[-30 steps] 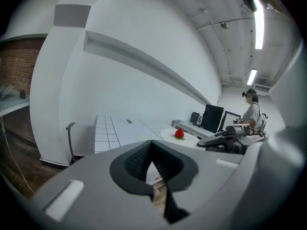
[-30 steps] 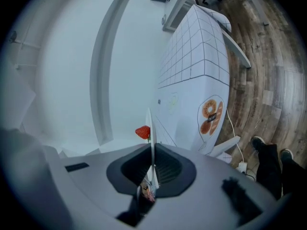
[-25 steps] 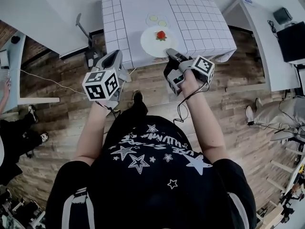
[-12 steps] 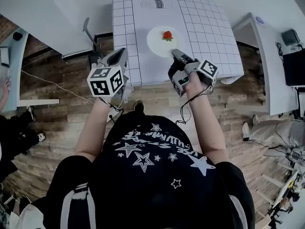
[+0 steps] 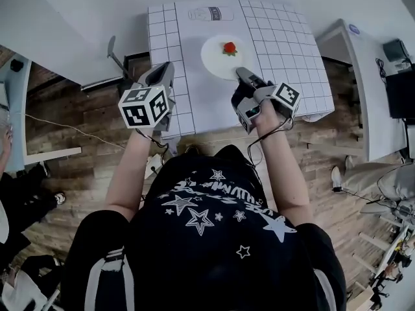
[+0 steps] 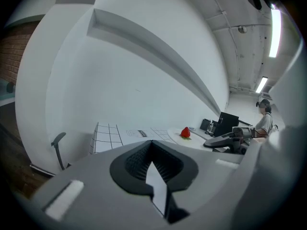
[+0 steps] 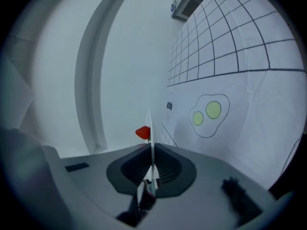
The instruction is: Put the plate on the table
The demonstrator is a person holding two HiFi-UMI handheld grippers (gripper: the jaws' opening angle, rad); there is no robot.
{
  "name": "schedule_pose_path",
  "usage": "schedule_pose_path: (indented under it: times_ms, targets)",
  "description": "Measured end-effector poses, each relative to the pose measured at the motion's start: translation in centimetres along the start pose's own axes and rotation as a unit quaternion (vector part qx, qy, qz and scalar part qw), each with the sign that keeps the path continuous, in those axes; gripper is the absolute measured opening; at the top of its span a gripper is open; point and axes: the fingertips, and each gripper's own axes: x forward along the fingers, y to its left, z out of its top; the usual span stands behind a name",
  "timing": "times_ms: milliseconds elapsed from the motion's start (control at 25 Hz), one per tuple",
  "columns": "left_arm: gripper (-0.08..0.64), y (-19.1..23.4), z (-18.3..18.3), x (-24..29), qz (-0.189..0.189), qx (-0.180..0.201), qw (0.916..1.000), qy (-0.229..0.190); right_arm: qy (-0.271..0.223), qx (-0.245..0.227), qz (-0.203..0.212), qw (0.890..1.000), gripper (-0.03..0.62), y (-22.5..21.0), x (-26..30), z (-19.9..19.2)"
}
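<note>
A white plate [image 5: 219,62] with a red strawberry [image 5: 229,47] on it hovers over the white gridded table [image 5: 285,37]. My right gripper [image 5: 241,74] is shut on the plate's near rim. In the right gripper view the rim [image 7: 150,128] stands edge-on between the pads, the strawberry [image 7: 143,132] just behind it. Whether the plate touches the table I cannot tell. My left gripper [image 5: 165,71] hangs over the table's left edge, shut and holding nothing. From the left gripper view [image 6: 152,153] the strawberry [image 6: 185,132] and the right gripper [image 6: 229,139] show ahead.
A printed outline with two green circles [image 7: 209,112] lies on the tabletop. A grey chair [image 5: 114,52] stands left of the table. A white desk [image 5: 360,70] and a dark monitor [image 5: 398,76] are to the right. A seated person [image 5: 14,193] is at far left on the wooden floor.
The plate has gone from the table's near edge to farther in over the tabletop, carried by the right gripper. The left gripper came forward over the table's left edge.
</note>
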Motion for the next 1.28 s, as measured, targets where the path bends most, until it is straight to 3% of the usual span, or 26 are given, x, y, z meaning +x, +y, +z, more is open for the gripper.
schedule_pose_path:
  times_ms: [320, 760, 960, 1280]
  targets:
    - [0.009, 0.7, 0.2, 2.5, 0.029, -0.003, 0.9996, -0.002, 0.023, -0.006, 0.001, 1.000, 0.020, -0.4, 3.1, 3.6]
    - [0.009, 3.9, 5.4, 8.2, 0.098, -0.011, 0.9949, -0.024, 0.118, -0.044, 0.002, 0.992, 0.020, 2.5, 13.4, 8.6]
    - [0.009, 6.2, 5.7, 11.1, 0.136, -0.027, 0.9903, 0.001, 0.143, -0.054, 0.022, 0.988, 0.020, 2.8, 17.9, 9.7]
    - [0.009, 8.9, 7.8, 15.8, 0.150, -0.032, 0.9882, -0.009, 0.177, -0.050, 0.014, 0.983, 0.020, 1.3, 24.4, 11.0]
